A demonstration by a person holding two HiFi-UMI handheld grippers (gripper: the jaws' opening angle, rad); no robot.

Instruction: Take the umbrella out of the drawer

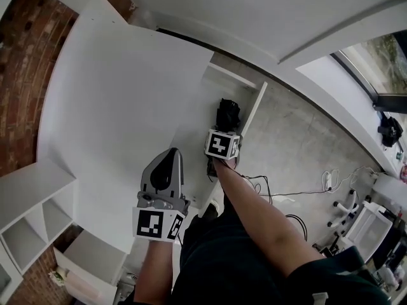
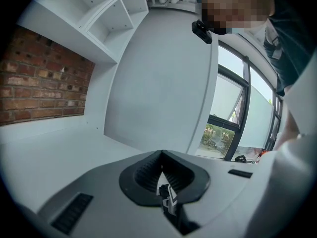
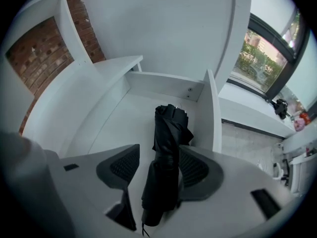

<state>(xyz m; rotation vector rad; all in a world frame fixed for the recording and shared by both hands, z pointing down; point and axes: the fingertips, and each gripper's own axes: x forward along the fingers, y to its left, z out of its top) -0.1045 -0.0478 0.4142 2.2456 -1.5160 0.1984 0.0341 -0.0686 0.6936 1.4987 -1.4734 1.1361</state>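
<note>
A folded black umbrella (image 1: 227, 114) (image 3: 166, 162) lies in the open white drawer (image 1: 255, 108) (image 3: 211, 108), lengthwise along its floor. My right gripper (image 1: 222, 144) (image 3: 159, 150) points steeply down into the drawer. It is open, its jaws set wide on either side of the umbrella's lower half; the right pad lies close against the fabric and a gap shows at the left pad. My left gripper (image 1: 170, 155) (image 2: 161, 155) hovers over the white cabinet top (image 1: 114, 107), jaws shut and holding nothing.
A white shelf unit (image 1: 38, 215) stands at the lower left and a brick wall (image 1: 19, 75) beyond it. Cables (image 1: 280, 196) trail over the grey floor to the right of the drawer. A window (image 2: 228, 133) shows past the cabinet side.
</note>
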